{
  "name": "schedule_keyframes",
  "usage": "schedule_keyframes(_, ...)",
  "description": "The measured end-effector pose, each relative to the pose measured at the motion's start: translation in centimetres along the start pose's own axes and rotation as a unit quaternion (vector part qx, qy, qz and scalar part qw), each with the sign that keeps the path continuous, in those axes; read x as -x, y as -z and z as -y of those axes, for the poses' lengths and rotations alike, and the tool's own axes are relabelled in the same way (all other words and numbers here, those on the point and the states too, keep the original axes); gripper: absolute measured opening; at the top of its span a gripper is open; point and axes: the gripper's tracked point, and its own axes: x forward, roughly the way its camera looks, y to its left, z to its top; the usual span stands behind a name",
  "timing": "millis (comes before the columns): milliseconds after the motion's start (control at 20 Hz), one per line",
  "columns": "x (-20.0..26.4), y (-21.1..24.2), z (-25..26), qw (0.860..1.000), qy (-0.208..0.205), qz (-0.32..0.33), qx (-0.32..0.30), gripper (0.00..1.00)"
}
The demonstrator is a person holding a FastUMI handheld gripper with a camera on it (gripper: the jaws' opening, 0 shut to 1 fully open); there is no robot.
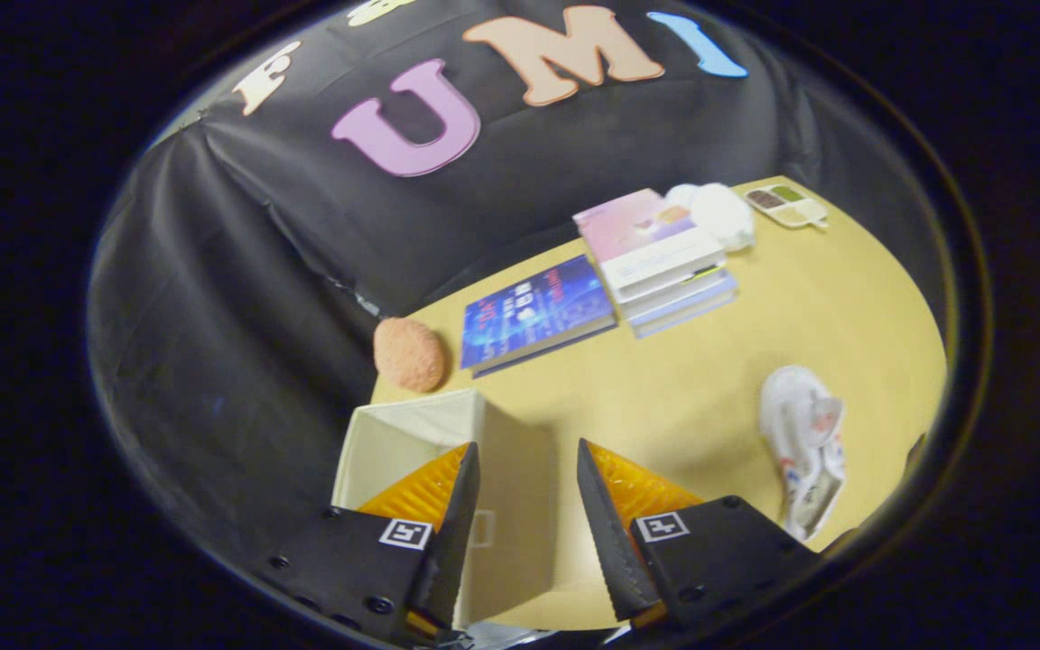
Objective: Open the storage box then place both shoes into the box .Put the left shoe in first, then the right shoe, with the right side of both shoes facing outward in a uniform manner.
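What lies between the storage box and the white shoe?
Bare tabletop and the open gripper's right finger, in the gripper view, separate storage box and white shoe.

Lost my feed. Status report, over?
Gripper open, holding nothing, fingers straddling the storage box wall. Box open. White shoe on the table, off to the fingers' right. Nothing in the way.

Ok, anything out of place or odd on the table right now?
Nothing spilled or damaged. The white shoe lies alone on the table, off to the side of the open fingers. The storage box just ahead looks open. I can't make out a second shoe.
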Motion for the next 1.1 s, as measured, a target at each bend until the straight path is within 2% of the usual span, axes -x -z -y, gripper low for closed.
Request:
schedule_keyframes(300,2.2,0.3,14.9,0.994,0.105,-0.005,0.004,0.67)
schedule_keyframes(500,3.8,2.5,21.6,0.988,0.149,-0.027,-0.005,0.67)
schedule_keyframes(850,4.4,7.8,24.7,0.986,0.146,-0.081,0.012,0.67)
schedule_keyframes(1100,3.3,9.0,25.0,0.985,0.135,-0.102,0.019,0.67)
